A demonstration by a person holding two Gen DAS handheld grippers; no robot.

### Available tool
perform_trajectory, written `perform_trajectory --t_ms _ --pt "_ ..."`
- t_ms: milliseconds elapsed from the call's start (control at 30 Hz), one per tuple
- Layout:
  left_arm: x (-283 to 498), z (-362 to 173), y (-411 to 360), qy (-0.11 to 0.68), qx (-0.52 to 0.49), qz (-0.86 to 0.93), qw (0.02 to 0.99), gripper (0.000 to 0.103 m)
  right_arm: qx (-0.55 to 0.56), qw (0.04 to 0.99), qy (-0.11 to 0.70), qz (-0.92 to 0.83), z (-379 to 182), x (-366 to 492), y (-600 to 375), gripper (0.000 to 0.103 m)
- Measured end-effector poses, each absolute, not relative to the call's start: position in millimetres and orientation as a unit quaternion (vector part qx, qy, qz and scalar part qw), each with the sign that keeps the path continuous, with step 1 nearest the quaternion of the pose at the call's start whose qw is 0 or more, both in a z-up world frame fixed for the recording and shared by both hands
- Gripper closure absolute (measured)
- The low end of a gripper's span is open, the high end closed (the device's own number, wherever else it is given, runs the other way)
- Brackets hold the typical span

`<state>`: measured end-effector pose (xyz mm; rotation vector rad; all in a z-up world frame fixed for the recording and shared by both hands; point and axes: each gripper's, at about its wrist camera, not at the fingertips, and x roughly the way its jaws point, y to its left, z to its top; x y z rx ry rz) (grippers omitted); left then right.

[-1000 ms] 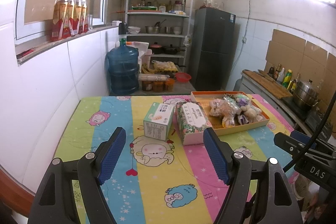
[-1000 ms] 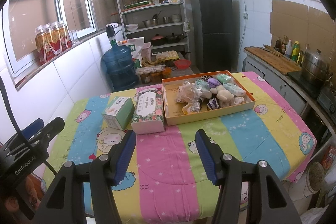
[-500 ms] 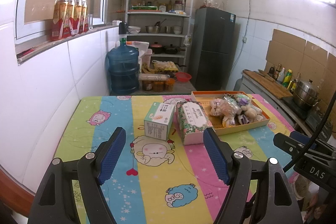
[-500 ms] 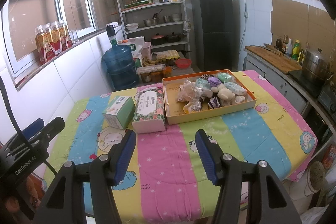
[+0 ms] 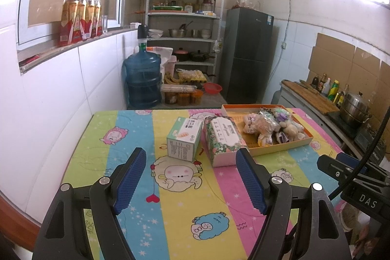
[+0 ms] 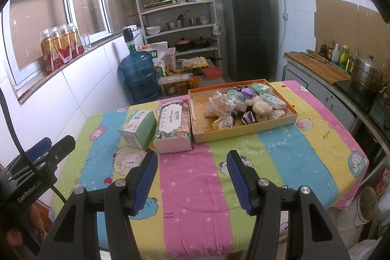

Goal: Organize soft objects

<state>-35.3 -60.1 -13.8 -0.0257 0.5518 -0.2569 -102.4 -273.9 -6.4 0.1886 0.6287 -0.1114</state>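
A: Since a second ago nothing has shifted. Both tools hang where they were over the near part of the cartoon-print tablecloth (image 6: 190,177), and the boxes sit as before.

B: And the jaws?

A: The left gripper (image 5: 191,169) is spread wide with only cloth showing between its blue pads. The right gripper (image 6: 192,171) is spread less far, also with nothing between its pads.

B: Where are the soft things?

A: In the orange tray (image 6: 243,132), right of centre in the right wrist view. The soft toys (image 6: 246,104) lie heaped there, several in clear wrappers, so shapes blur together; I can pick out a beige plush and some pale green and purple ones, no more. In the left wrist view the same pile (image 5: 270,124) sits middle right, partly masked by glare on the wrappers.

B: Any writing?

A: The floral tissue box (image 6: 173,128), touching the tray's left side, carries a white label in script that is too small to read. The green carton (image 6: 139,129) just left of it has Chinese print I cannot make out. The other tool's body at the lower left of the right wrist view reads "GenRobot.AI"; at the lower right of the left wrist view, "DAS".

B: Anything cut off?

A: The table's near edge is hidden behind the gripper arms.
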Motion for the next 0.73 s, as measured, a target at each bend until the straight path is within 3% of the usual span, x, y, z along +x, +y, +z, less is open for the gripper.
perform_trajectory --t_ms 733 --pt "-40 -26 -60 0.276 -0.011 -0.132 0.952 0.026 0.095 0.944 0.311 -0.053 -13 -104 -268 0.044"
